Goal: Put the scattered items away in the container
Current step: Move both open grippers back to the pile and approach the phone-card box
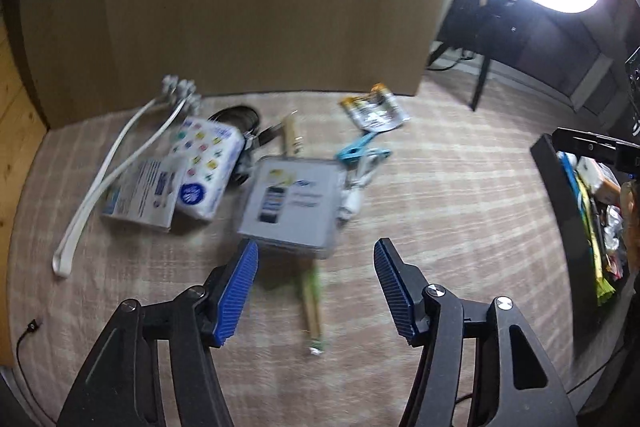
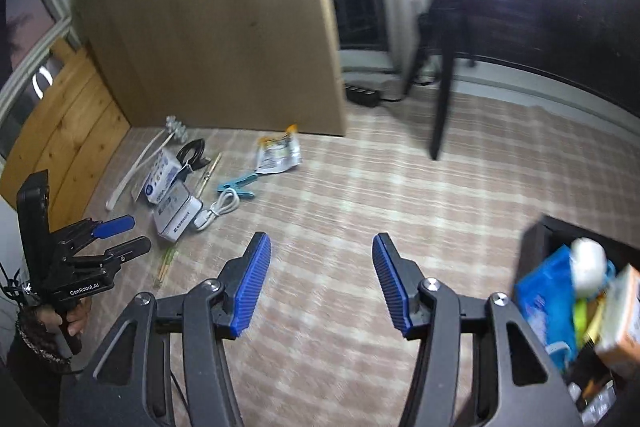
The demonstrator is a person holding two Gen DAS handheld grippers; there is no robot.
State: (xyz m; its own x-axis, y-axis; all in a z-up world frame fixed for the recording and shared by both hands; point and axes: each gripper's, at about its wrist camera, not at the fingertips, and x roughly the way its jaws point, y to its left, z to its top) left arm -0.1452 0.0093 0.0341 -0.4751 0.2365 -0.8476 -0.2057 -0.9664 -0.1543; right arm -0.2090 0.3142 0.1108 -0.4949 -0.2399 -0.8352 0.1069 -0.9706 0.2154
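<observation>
1. The black container (image 2: 538, 247) sits off to the right of the right gripper (image 2: 320, 283), already partly filled; that gripper's jaws are spread and hold nothing.
2. The clear plastic case (image 1: 294, 205) lies flat just ahead of the left gripper (image 1: 316, 291), toward its left jaw, long side running across the jaws.
3. The left gripper's jaws are spread wide and empty; it looks the nearer hand for the remaining clutter.
4. Wrapped chopsticks (image 1: 313, 303) lie between the left jaws on the mat, long axis pointing ahead.
5. Farther ahead: tissue pack (image 1: 208, 167), blue clip (image 1: 360, 149).
</observation>
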